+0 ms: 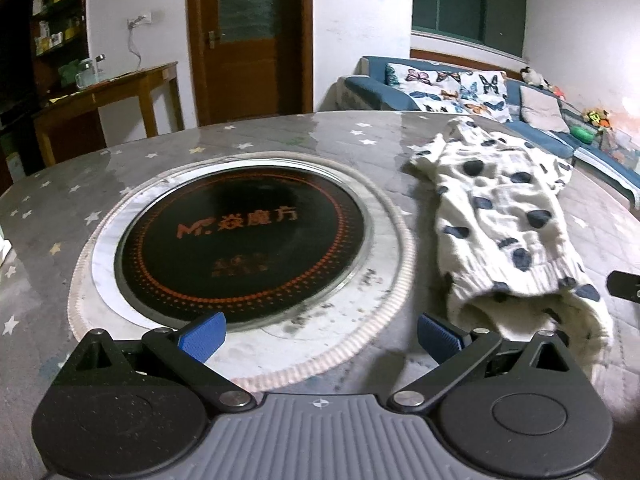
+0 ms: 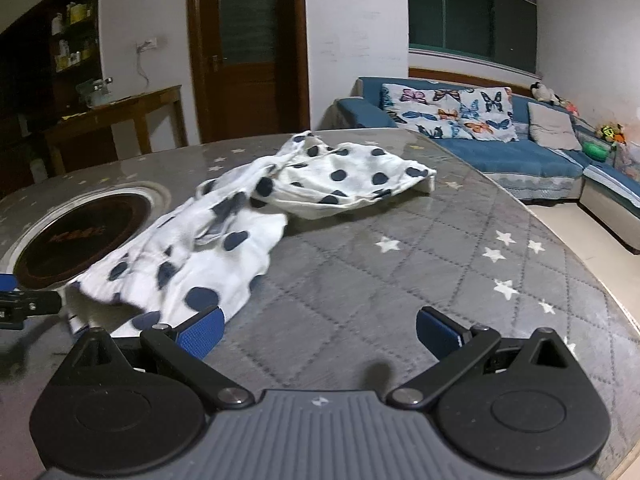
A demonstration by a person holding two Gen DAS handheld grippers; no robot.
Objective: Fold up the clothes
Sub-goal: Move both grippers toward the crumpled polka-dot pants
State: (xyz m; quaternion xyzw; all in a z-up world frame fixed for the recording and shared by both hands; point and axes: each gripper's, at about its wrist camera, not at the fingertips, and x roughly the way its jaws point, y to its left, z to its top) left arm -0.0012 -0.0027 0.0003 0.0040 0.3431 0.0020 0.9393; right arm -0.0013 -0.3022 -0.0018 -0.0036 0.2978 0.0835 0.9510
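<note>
Spotted garment [image 2: 224, 236] lies crumpled on the grey starred table [image 2: 400, 280], its length running from lower left to upper centre of the right wrist view. Left gripper [image 1: 320, 330] and right gripper [image 2: 318, 330] both gape wide, holding nothing.

Both wrist cams sit low over the round table [image 1: 280, 136], facing the door [image 1: 248, 40] wall. Left cam is close over the induction cooktop [image 1: 244, 236]; right cam sits further right, sofa [image 2: 500, 156] side. Shared: cooktop, polka-dot garment [image 2: 224, 240], door, sofa.
</note>
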